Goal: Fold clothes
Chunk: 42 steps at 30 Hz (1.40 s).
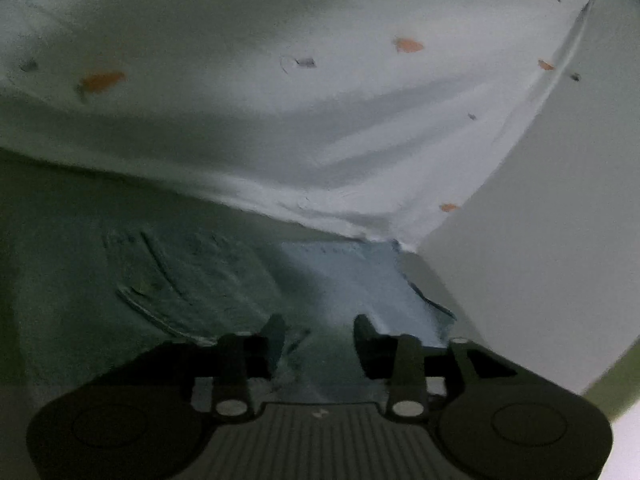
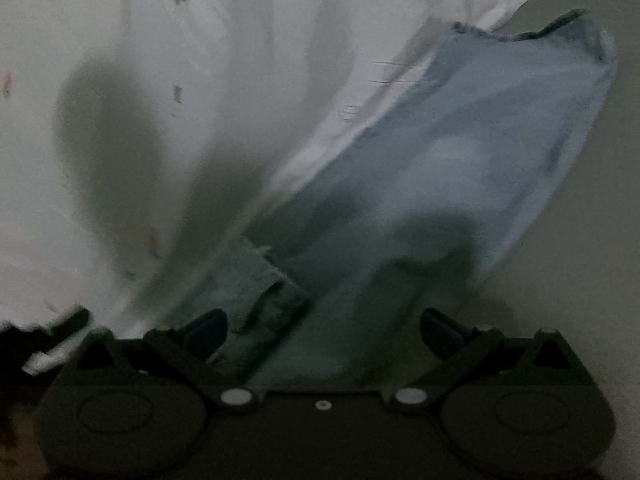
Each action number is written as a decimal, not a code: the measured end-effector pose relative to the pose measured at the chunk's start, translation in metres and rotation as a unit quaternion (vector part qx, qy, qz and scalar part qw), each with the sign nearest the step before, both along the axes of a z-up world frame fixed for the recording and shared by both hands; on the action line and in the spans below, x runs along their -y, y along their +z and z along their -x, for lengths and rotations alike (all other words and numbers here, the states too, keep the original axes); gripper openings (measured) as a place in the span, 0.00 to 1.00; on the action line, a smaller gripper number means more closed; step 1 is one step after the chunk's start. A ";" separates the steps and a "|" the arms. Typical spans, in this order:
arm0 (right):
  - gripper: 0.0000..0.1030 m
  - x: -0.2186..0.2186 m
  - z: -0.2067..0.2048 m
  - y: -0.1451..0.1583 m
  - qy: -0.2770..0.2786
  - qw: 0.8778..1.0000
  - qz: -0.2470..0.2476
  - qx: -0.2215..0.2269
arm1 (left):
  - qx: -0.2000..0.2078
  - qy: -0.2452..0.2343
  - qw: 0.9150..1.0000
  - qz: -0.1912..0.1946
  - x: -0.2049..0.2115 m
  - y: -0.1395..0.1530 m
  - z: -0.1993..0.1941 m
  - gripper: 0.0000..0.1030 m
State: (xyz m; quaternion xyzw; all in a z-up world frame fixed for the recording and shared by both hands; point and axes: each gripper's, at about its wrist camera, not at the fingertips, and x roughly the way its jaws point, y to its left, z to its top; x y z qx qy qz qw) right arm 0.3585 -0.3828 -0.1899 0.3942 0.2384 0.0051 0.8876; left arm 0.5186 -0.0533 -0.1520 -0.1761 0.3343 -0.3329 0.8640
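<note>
White printed sheet (image 1: 320,120) backdrop | jeans (image 2: 440,168) long axis runs ahead-right of right claw (image 2: 324,332), wide open, empty | left claw (image 1: 320,336) part-open over denim, grip unclear

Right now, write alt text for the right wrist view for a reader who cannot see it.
A pale blue denim garment with a frayed edge lies diagonally ahead of the open right claw, whose dark fingers stand wide apart just above it. Left of the denim spreads a white cloth with small orange and grey prints, crossed by dark shadows; the image is dim and blurred.
</note>
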 end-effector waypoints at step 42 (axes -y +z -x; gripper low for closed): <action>0.60 -0.046 -0.139 -0.038 -0.009 0.969 -0.217 -0.119 | -0.187 0.192 0.963 -0.009 -0.081 -0.107 -0.016 0.80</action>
